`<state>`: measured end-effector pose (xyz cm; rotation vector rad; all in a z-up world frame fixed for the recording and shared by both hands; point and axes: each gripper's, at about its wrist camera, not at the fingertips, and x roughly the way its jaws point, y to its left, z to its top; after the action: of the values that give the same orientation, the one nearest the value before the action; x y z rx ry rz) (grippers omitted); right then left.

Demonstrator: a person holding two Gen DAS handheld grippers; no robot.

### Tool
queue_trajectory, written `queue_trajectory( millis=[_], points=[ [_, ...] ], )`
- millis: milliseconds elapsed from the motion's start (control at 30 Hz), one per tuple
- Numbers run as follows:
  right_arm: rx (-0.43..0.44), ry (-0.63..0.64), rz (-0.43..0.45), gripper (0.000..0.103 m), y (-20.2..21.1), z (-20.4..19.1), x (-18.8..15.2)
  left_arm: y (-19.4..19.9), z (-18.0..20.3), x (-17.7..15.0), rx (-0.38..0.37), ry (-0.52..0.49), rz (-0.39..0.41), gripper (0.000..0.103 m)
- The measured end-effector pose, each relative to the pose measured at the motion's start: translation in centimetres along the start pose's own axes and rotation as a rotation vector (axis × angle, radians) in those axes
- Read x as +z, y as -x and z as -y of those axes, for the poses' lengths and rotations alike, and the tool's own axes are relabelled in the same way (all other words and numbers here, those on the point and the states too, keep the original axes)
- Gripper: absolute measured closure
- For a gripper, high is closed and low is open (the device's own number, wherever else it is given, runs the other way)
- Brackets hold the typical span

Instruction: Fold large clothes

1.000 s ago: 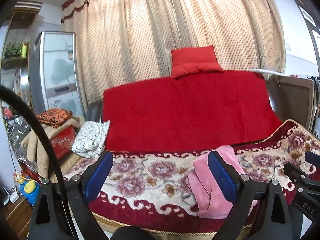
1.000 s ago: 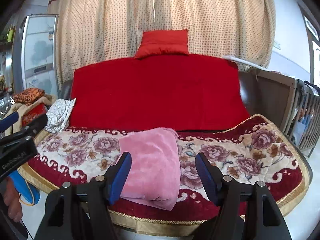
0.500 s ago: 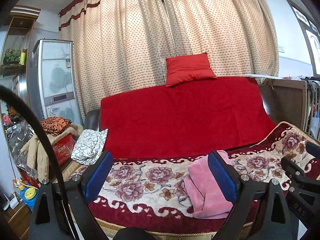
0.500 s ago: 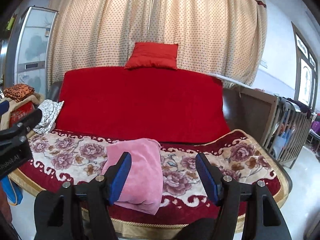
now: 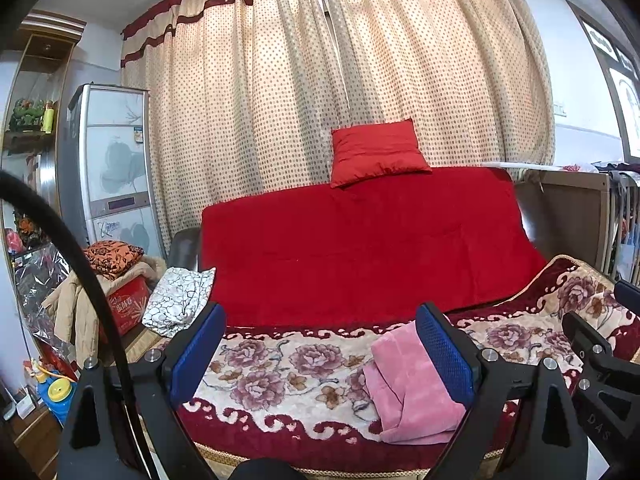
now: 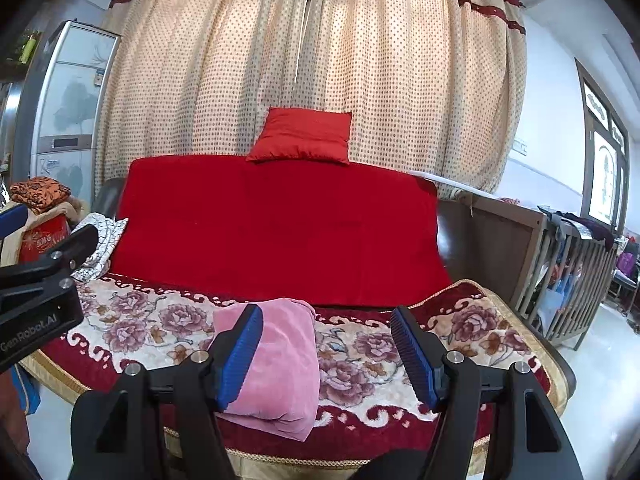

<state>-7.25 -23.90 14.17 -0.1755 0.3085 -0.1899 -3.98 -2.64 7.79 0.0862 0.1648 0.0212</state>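
- My left gripper point(image 5: 320, 360) is spread wide with nothing between its blue pads; so is my right gripper point(image 6: 326, 354). Both hang in front of the sofa, short of the seat.
- The pink garment point(image 6: 276, 360) lies as a compact bundle on the floral blanket point(image 6: 472, 344), near the front edge of the seat. From the left wrist it sits to the right point(image 5: 408, 388); from the right wrist it is a little left of centre.
- It looks already folded to me, several layers thick with a rounded front fold. I judge the folding itself mostly done, so the step in hand is either a last tidy or backing off.
- If I tidy, I would come in low, pinch only the top layer at a corner, and smooth toward the fold, not drag the whole stack. The fabric looks plush and likely to slide on the blanket's pile.
- I would keep the other gripper pressing on the bundle so it does not slip off the front edge.
- Behind the seat: a red throw point(image 6: 280, 232) over the backrest, a red cushion point(image 6: 302, 136) on top, dotted curtains point(image 6: 320, 60) behind.
- Left: a tall cabinet point(image 5: 114, 168) and heaped cloth. Right: a wooden crib point(image 6: 560, 268).
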Motion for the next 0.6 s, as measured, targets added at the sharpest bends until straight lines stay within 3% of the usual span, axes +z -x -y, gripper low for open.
queue_trajectory(
  millis=[600],
  points=[
    [0.008, -0.006, 0.023, 0.032, 1.3, 0.3, 0.6, 1.9, -0.2, 0.7, -0.005, 0.006, 0.047, 0.007]
  ],
)
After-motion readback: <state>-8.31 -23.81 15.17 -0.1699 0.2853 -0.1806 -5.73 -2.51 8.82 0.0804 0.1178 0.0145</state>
